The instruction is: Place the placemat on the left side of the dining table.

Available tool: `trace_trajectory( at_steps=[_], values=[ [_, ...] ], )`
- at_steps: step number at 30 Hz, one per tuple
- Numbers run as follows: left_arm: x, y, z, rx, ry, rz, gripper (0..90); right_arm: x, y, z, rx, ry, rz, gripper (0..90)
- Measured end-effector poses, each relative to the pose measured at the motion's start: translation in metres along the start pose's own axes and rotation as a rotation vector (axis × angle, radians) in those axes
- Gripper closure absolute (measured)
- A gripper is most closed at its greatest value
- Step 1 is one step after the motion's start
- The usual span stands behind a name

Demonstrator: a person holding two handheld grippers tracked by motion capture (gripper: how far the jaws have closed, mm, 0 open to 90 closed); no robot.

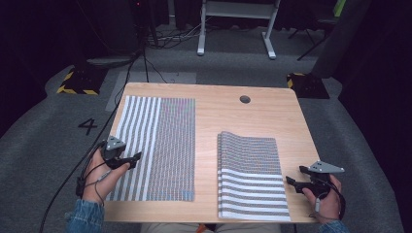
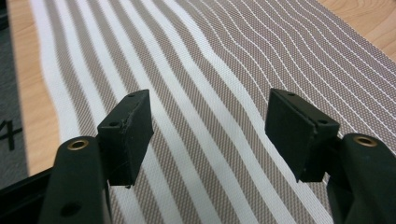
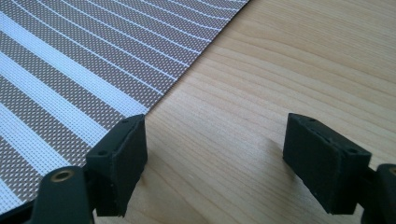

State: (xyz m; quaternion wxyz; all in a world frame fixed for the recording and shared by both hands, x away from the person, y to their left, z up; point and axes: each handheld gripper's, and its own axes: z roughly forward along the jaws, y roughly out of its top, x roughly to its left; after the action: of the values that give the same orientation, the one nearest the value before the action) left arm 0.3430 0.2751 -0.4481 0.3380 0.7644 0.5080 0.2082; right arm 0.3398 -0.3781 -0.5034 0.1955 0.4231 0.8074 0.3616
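Observation:
A striped woven placemat lies flat on the left half of the wooden table. A pile of similar mats sits at the front right, its top mat slightly humped at the far edge. My left gripper hovers over the flat mat's left stripes, open. Nothing sits between its jaws in the left gripper view, where the left gripper looks down on the mat. My right gripper stands open just right of the pile. In the right gripper view the right gripper is over bare wood, with the mat's edge by one jaw.
A round cable hole is near the table's far edge. Grey carpet surrounds the table, with a "4" marked on the floor at left. A white desk frame and yellow-black striped bases stand farther back.

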Motion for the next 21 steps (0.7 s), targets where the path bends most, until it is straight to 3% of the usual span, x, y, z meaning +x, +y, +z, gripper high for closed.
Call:
trace_trajectory(
  at_steps=[2, 7, 10, 14, 21],
  values=[
    [-0.003, -0.004, -0.003, -0.003, 0.001, -0.002, 33.4, 0.0, 0.0, 0.0, 0.0, 0.0, 0.001, 22.2],
    [-0.025, -0.024, -0.016, 0.012, 0.01, 0.003, 33.3, 0.0, 0.0, 0.0, 0.0, 0.0, 0.0, 22.2],
    [-0.054, -0.034, -0.023, 0.029, -0.002, 0.005, 33.1, 0.0, 0.0, 0.0, 0.0, 0.0, 0.0, 22.2],
    [-0.097, -0.041, -0.021, 0.01, -0.074, 0.059, 33.0, 0.0, 0.0, 0.0, 0.0, 0.0, 0.0, 22.3],
    [-0.158, -0.04, 0.0, 0.031, -0.215, 0.121, 34.0, 0.0, 0.0, 0.0, 0.002, 0.001, -0.002, 22.2]
  ],
)
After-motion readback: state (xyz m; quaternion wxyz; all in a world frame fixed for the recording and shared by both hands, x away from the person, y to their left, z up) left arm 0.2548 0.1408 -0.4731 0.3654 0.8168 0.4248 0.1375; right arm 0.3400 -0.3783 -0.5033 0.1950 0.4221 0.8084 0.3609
